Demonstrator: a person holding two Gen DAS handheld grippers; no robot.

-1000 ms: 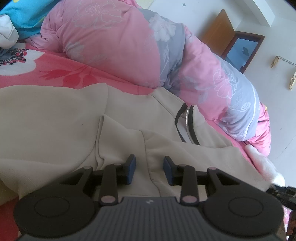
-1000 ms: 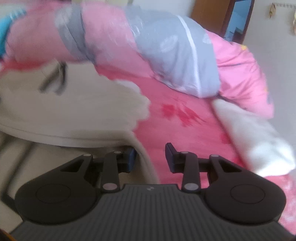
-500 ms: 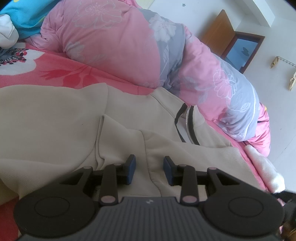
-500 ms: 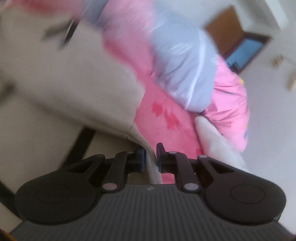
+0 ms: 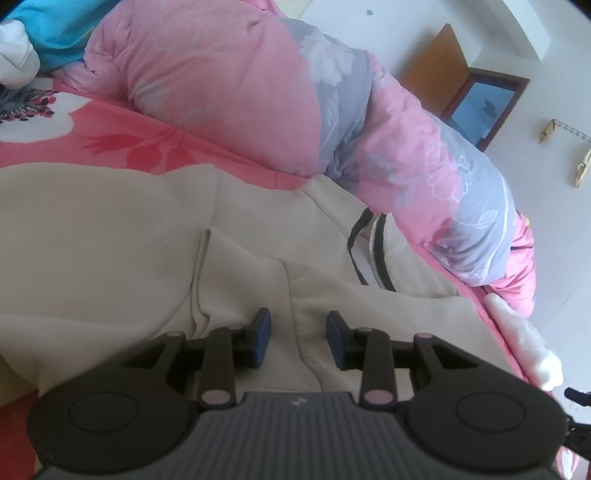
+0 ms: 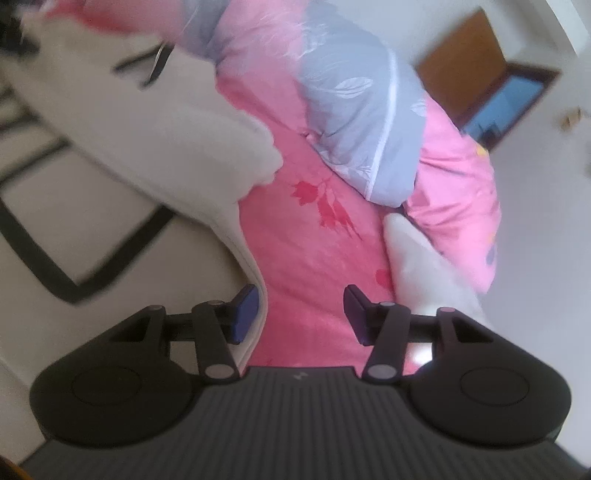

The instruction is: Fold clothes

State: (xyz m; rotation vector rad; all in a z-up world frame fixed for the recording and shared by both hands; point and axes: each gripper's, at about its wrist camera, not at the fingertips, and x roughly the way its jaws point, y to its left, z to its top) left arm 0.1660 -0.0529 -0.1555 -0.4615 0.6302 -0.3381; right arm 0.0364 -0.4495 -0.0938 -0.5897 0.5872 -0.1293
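Note:
A beige zip-up jacket [image 5: 122,236] lies spread on the pink floral bed; its black-trimmed zipper [image 5: 375,254] points toward the quilt. My left gripper [image 5: 298,338] hovers open just over a folded part of the jacket, with a seam running between its fingers. In the right wrist view the same jacket [image 6: 122,177] fills the left side, with black stripes across it. My right gripper [image 6: 301,314] is open at the jacket's right edge. Its left finger rests against the hem and pink sheet shows between the pads.
A rolled pink and grey quilt [image 5: 258,88] lies along the far side of the bed. A white fluffy item [image 6: 424,258] sits at the bed's right end. A wooden door [image 5: 436,70] and white wall stand beyond. Blue fabric [image 5: 44,26] lies at top left.
The right gripper closed on the jacket's edge half a second ago and has now opened again, while swinging with blur. The left gripper has stayed still over the jacket.

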